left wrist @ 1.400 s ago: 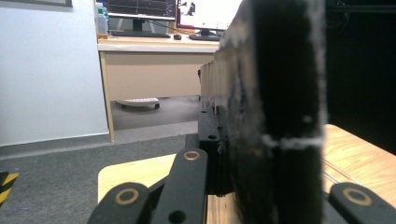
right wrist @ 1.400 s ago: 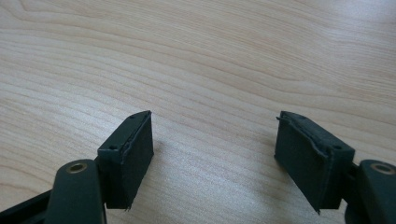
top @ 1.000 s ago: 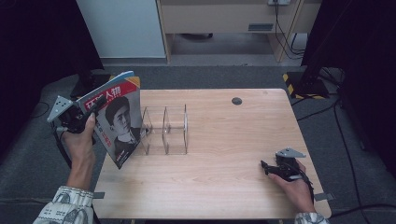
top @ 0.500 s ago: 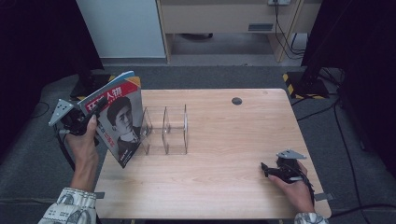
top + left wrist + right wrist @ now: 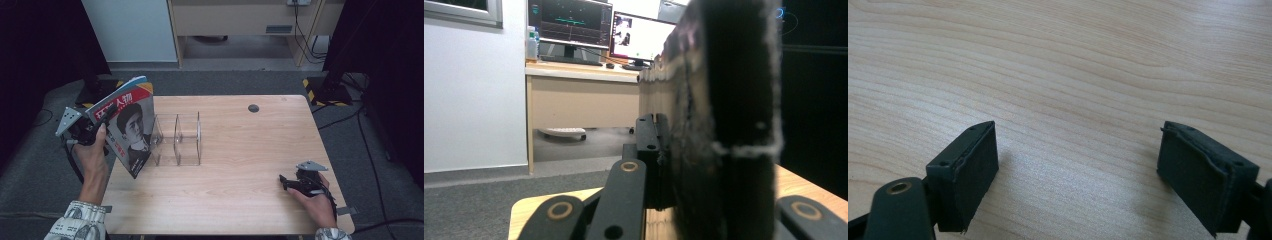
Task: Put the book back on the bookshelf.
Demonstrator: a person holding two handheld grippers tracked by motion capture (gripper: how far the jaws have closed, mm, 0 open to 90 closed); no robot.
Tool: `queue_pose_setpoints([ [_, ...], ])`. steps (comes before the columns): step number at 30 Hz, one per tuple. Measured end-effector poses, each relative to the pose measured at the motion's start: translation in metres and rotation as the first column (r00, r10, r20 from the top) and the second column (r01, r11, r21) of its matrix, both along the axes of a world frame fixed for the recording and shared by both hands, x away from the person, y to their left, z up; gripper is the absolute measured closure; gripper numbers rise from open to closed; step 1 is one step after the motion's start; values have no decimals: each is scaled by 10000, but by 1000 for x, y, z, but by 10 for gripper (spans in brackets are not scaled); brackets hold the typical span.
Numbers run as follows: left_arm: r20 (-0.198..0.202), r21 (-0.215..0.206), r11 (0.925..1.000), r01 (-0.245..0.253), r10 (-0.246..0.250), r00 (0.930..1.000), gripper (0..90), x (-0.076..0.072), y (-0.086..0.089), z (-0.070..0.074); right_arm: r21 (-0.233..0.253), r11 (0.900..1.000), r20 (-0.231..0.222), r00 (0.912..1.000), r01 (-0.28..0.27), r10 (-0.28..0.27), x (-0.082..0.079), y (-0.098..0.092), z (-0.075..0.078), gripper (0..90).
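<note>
Left fingers (image 5: 107,116) clamped on magazine (image 5: 127,125), right fingers (image 5: 1078,170) apart over pale wooden table (image 5: 240,150), grey carpet (image 5: 210,82) beyond

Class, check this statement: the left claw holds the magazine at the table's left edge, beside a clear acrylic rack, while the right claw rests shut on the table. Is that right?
One detail is wrong. The right claw is open, not shut: the right gripper view shows its jaws wide apart over bare wood. The rest holds: the left claw grips the magazine beside the clear acrylic rack at the table's left edge.
</note>
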State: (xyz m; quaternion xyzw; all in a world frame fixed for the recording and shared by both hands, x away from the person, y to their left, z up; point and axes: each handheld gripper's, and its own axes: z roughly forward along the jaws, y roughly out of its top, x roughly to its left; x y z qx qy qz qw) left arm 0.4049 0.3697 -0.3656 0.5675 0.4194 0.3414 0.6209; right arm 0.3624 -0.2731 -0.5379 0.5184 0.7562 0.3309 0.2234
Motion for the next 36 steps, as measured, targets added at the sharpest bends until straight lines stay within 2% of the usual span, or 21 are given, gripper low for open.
queue_pose_setpoints([
  [18, 174, 212, 9996, 184, -187, 9997, 865, 2, -6, -2, -5, 10000, 27, 10000, -11, 11, -1, 0, 0, 169],
  [21, 173, 137, 9997, 211, -213, 9996, 865, 3, -7, -5, 0, 10000, -3, 10000, -57, 57, -2, -1, 0, 170],
  [31, 280, 394, 9987, 308, -319, 9991, 864, 1, -12, -12, 6, 10000, 22, 10000, -44, 44, -2, -1, 0, 170],
  [36, 345, 371, 9988, 323, -335, 9988, 863, -1, -12, -14, 10, 10000, 22, 10000, -44, 44, -2, -1, 0, 170],
])
